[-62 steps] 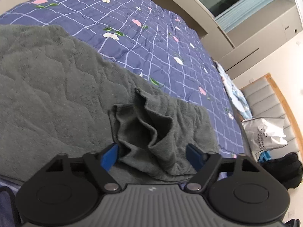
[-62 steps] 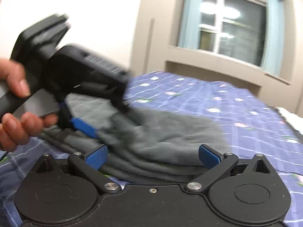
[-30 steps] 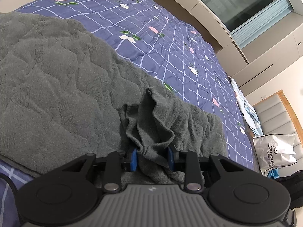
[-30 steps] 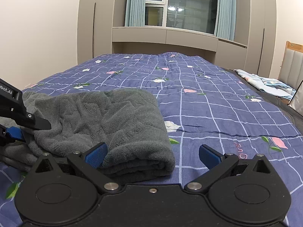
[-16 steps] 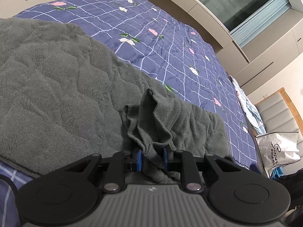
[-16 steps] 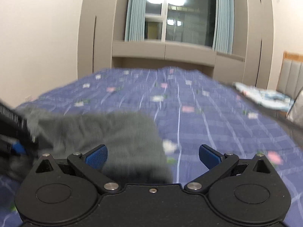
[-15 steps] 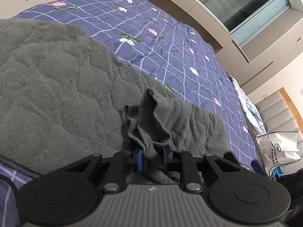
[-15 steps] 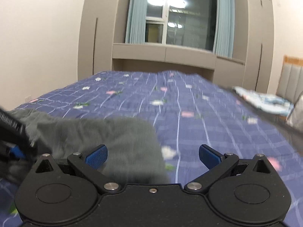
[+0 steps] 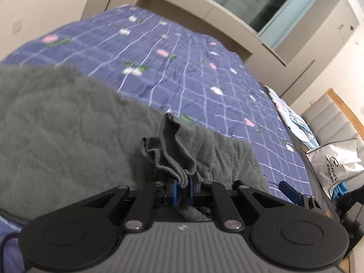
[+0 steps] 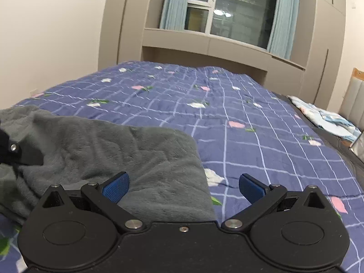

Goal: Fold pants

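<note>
**Grey fleece pants on bed: fold partly made, hem in the grip of the left tool**

Item: pants, grey plush fabric, lying on the quilt of the bed, filling the 9 o'clock half of the left wrist view. In the right wrist view the same garment is sitting at 8 o'clock, doubled over, with a rounded folded edge facing 3 o'clock.

Left tool: clenched on a bunched end of the pants; its jaws have just been closing, and the cloth is pinched between the blue pads, puckering upward toward 12 o'clock.

Right tool: released, jaws standing wide, nothing between them; its pads are hovering over the folded edge, one above cloth, one above bare quilt.

Progress, as judged: at least one fold is appearing done, since layers are stacking. Remaining: the gripped end is crumpled and probably needs carrying across and flattening.

Surroundings: window at 12 o'clock; white bag at 3 o'clock beside the bed.
</note>
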A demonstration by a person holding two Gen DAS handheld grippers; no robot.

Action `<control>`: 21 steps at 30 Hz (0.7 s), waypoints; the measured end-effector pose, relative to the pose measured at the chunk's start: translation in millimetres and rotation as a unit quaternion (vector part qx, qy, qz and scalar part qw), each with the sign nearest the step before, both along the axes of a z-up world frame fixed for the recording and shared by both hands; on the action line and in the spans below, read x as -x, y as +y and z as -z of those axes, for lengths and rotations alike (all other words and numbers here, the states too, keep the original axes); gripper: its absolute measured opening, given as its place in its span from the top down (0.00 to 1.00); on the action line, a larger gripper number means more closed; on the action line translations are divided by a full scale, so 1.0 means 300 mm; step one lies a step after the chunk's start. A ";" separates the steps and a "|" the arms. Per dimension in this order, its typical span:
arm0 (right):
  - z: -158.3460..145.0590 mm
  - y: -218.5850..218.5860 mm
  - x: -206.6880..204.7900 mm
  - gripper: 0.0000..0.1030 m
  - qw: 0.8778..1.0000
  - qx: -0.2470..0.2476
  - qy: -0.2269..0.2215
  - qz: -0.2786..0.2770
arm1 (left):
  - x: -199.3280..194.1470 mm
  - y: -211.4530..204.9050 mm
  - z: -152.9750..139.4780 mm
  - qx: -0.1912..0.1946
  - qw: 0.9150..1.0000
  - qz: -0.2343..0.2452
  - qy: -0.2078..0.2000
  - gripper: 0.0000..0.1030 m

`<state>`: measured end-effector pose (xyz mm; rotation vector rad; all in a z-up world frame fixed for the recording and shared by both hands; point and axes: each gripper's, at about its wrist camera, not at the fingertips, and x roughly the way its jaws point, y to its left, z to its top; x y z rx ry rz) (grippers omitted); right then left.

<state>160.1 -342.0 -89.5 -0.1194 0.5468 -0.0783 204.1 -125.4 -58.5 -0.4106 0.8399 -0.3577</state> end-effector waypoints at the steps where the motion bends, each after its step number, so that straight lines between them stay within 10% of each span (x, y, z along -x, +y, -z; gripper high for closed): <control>1: -0.008 0.008 0.003 0.01 1.000 0.000 -0.002 -0.003 | 0.007 0.002 -0.018 0.000 1.000 0.003 -0.009 0.91; 21: -0.131 0.339 0.021 0.01 0.992 0.000 -0.017 -0.123 | 0.081 0.361 -0.121 -0.077 0.997 -0.014 -0.021 0.92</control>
